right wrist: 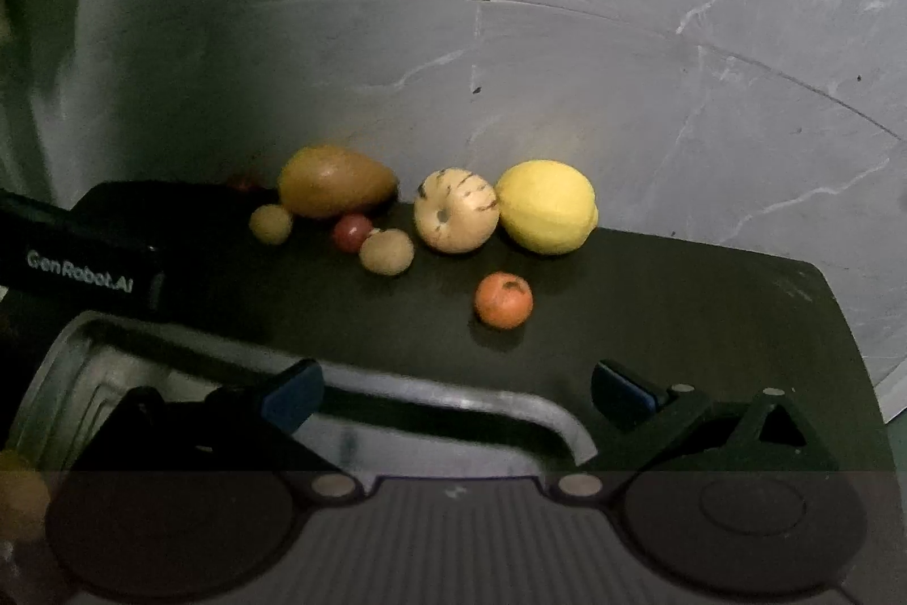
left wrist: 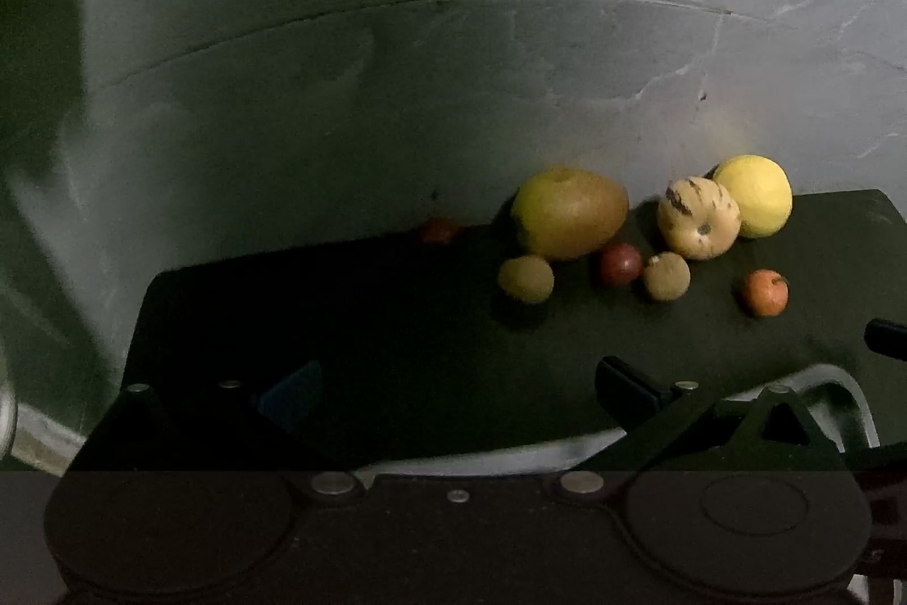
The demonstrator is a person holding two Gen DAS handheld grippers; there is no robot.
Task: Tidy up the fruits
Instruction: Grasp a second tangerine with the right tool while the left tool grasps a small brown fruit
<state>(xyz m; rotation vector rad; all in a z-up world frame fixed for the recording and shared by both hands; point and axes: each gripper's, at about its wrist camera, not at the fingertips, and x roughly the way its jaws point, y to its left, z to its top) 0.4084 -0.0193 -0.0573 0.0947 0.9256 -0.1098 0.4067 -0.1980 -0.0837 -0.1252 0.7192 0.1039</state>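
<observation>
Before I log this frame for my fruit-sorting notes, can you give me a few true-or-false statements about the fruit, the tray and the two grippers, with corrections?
1. The large yellow lemon touches the cream striped round fruit. True.
2. The small orange round fruit lies in the grey metal tray. False: it sits on the black tabletop, apart from the other fruit.
3. The right gripper holds a fruit. False: its jaws are open with nothing between them.
4. The small dark red round fruit lies between two small brown fuzzy fruits. True.
5. The left gripper is shut. False: it is open, holding nothing.
</observation>
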